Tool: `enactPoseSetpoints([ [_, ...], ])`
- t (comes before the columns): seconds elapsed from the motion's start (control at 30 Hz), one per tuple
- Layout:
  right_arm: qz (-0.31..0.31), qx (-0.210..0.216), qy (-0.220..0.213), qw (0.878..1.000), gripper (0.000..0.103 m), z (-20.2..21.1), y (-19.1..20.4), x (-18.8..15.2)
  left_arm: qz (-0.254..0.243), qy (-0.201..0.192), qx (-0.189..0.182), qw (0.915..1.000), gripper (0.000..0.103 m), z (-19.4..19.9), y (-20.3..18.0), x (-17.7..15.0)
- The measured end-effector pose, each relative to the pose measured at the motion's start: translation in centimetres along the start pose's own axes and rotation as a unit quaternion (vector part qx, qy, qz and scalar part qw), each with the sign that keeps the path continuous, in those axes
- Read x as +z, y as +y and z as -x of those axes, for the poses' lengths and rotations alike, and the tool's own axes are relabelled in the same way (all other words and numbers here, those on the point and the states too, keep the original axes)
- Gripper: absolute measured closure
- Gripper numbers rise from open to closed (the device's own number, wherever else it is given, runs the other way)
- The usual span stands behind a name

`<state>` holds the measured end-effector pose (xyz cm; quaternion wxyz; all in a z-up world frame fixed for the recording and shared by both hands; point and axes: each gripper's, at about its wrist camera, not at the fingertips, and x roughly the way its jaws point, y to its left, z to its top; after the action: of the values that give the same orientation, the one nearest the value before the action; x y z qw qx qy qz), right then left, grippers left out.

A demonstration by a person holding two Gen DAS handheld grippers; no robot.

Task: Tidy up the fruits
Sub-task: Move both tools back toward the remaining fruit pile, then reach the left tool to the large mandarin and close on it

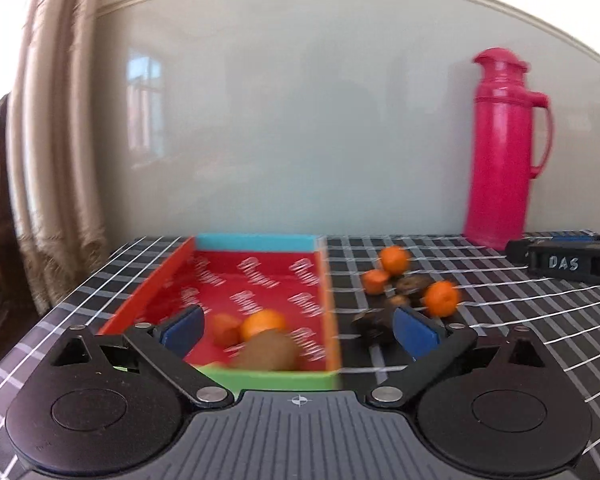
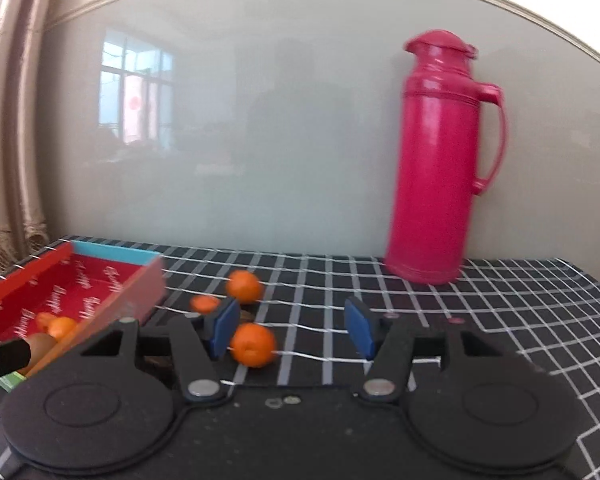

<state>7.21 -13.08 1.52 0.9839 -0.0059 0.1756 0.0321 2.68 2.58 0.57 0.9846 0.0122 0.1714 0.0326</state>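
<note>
desk point(image 2: 500, 320): black cloth with a white grid, wall along the far edge. Both views are motion-blurred, so I read fine detail loosely.
flask point(image 2: 432, 168): tall pink vacuum flask with a side handle, upright at the far edge. Not part of the job.
tray point(image 1: 172, 268): shallow red box toward the left edge, blue far wall, green near wall, orange right wall. Repeated white script on the floor; blur makes it unreadable.
black block point(image 1: 564, 266): near the far right corner, white lettering reads "DAS".
left gripper point(image 1: 300, 330): fingers spread wide, nothing between the pads; it hangs at the tray's near wall.
right gripper point(image 2: 292, 328): fingers partly apart, not pressing on anything.
kiwi point(image 1: 266, 350): brown, in the tray's near end; beside it a tangerine point(image 1: 262, 322) and a carrot-like orange piece point(image 1: 224, 328).
loose tangerines: one point(image 2: 252, 344) just beside the right gripper's left pad, another point(image 2: 244, 286) farther back, both on open desk right of the tray. Dark lumps near them, kind unclear.
handling: I judge the tangerines light, round, soft-skinned and prone to roll. I'd take one across its widest part with gentle squeeze; too much bruises it.
</note>
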Motion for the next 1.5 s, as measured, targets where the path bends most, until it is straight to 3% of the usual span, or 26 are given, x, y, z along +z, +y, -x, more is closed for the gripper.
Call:
enactPoseSetpoints([
  [0.63, -0.08, -0.09, -0.003, 0.993, 0.043, 0.5, -10.1, -1.2, -0.067, 0.015, -0.068, 0.9953, 0.0, -5.5, -11.7, 0.8],
  [0.83, -0.098, -0.105, -0.002, 0.99, 0.041, -0.2, -11.9, -1.9, -0.064, 0.041, -0.083, 0.9936, 0.0, -8.1, -13.8, 1.0],
  [1.0, -0.109, -0.109, -0.005, 0.988, 0.041, -0.2, -12.9, -2.0, -0.076, 0.058, -0.065, 0.9933, 0.0, -10.0, -15.5, 0.8],
  [1.13, -0.11, -0.112, -0.009, 0.988, 0.039, -0.4, -13.3, -1.9, -0.052, 0.08, -0.073, 0.9927, 0.0, -11.6, -15.5, 0.8],
  [1.3, -0.108, -0.125, -0.004, 0.986, 0.039, -1.2, -14.2, -2.0, -0.04, 0.104, -0.056, 0.9921, 0.001, -13.4, -15.1, 0.8],
  [1.43, -0.119, -0.139, 0.021, 0.983, 0.04, -3.1, -14.6, -1.9, -0.041, 0.101, -0.055, 0.9925, 0.019, -13.8, -15.3, 1.1],
  [1.5, -0.119, -0.147, 0.035, 0.981, 0.04, -4.1, -14.4, -2.0, -0.038, 0.107, -0.061, 0.9917, 0.022, -14.1, -15.4, 1.1],
])
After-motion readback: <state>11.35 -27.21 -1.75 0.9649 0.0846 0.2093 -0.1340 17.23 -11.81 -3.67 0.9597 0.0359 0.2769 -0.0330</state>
